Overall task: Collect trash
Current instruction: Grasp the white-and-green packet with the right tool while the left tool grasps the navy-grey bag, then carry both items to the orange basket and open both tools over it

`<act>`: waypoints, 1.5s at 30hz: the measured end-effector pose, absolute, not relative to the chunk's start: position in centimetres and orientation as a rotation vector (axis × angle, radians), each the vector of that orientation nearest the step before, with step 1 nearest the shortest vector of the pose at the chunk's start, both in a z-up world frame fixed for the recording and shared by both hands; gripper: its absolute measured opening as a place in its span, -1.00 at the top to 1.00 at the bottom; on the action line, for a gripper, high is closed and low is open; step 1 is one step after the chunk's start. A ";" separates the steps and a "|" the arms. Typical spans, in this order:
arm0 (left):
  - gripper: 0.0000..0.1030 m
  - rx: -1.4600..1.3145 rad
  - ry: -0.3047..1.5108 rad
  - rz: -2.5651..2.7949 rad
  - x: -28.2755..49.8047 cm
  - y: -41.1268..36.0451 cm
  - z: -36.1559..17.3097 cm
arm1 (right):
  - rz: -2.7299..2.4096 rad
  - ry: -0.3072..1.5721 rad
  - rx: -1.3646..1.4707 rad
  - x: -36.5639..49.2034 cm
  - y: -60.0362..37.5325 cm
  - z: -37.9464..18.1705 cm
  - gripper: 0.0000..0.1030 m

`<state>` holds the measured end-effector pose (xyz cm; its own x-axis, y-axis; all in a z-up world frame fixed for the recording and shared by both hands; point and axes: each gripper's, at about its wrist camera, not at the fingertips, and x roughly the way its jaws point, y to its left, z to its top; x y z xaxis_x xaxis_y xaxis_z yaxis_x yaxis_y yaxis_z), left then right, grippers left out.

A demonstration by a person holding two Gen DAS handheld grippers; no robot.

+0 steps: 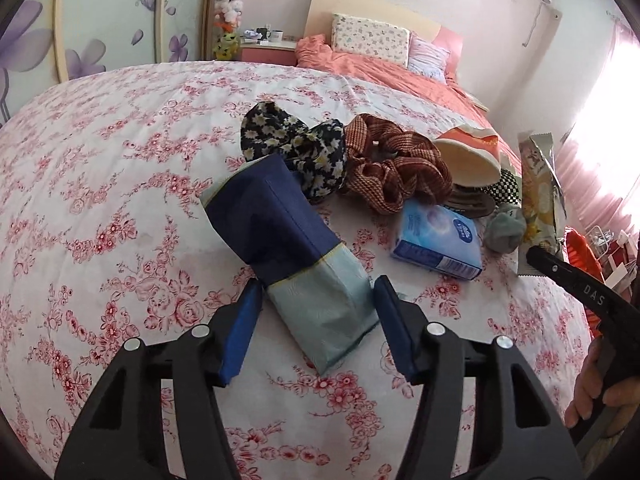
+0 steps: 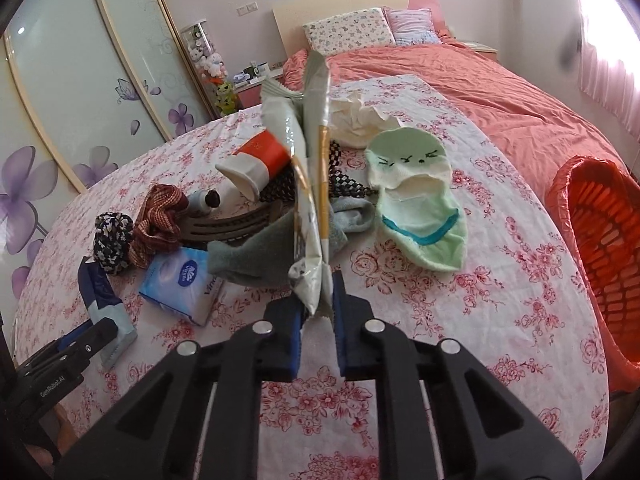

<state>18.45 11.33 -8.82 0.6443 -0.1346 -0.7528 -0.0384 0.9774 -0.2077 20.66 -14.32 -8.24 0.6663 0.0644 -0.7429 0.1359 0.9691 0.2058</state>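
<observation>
The right gripper (image 2: 316,312) is pressed together on the lower end of a crumpled snack wrapper (image 2: 310,184), which is held upright above the flowered cloth (image 2: 500,312). In the left wrist view the same wrapper (image 1: 538,200) is seen at the far right, with the black tip of the right gripper (image 1: 538,258) at its lower edge.

The left gripper (image 1: 316,300) is spread on both sides of a blue paper packet (image 1: 288,248) that lies flat on the cloth (image 1: 100,208). The left pad appears to touch the side of the packet, while a small gap is seen at the right pad, so no firm pinch is shown.

To the right of the packet a blue tissue pack (image 1: 438,240) is placed. Farther away a dark flowered scrunchie (image 1: 296,148) and a brown checked scrunchie (image 1: 396,168) are lying side by side, and a squashed paper cup (image 1: 468,156) is found to their right. A pale green sock (image 2: 416,200) is spread on the cloth to the right of the wrapper. At the right edge of the table an orange basket (image 2: 600,248) is standing.
</observation>
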 end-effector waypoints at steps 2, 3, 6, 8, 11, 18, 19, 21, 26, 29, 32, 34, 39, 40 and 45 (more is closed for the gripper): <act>-0.09 -0.213 0.867 -0.057 18.3 11.3 -8.8 | -0.035 0.836 0.253 20.5 -14.3 -8.2 0.78; -0.07 -0.211 0.863 -0.058 18.2 11.2 -8.7 | -0.032 0.832 0.253 20.5 -14.2 -8.1 0.79; 0.05 -0.212 0.852 -0.069 18.2 11.3 -8.5 | -0.027 0.822 0.256 20.2 -14.2 -7.8 0.81; 0.08 -0.210 0.845 -0.074 18.1 11.4 -8.4 | -0.028 0.814 0.255 19.9 -14.2 -7.6 0.82; 0.13 -0.206 0.830 -0.077 18.0 11.5 -8.0 | -0.035 0.803 0.254 19.5 -14.4 -7.2 0.82; 0.13 -0.204 0.799 -0.087 17.1 11.3 -6.6 | -0.045 0.782 0.252 18.3 -14.9 -6.2 0.82; 0.13 -0.202 0.795 -0.090 16.9 11.0 -6.4 | -0.045 0.775 0.248 18.1 -14.9 -6.0 0.82; 0.13 -0.202 0.785 -0.100 16.6 10.7 -5.7 | -0.046 0.764 0.245 17.6 -15.0 -5.5 0.82; 0.13 -0.192 0.747 -0.139 15.8 9.3 -3.7 | -0.052 0.727 0.251 16.1 -15.9 -4.1 0.82; 0.13 -0.187 0.721 -0.177 15.5 8.2 -2.4 | -0.064 0.704 0.257 15.1 -16.8 -3.2 0.82; 0.13 -0.185 0.698 -0.224 15.3 6.7 -1.1 | -0.081 0.682 0.264 14.1 -17.9 -2.4 0.82; 0.13 -0.173 0.683 -0.259 15.3 5.4 -0.4 | -0.096 0.668 0.265 13.3 -18.6 -1.9 0.82; 0.13 -0.137 0.665 -0.338 15.8 1.8 0.7 | -0.151 0.639 0.285 11.5 -21.4 -1.1 0.82; 0.13 -0.131 0.665 -0.350 16.0 1.2 0.7 | -0.167 0.633 0.284 11.1 -22.0 -1.0 0.82; 0.13 -0.091 0.673 -0.451 17.2 -3.5 0.8 | -0.257 0.614 0.284 9.4 -25.3 -0.7 0.82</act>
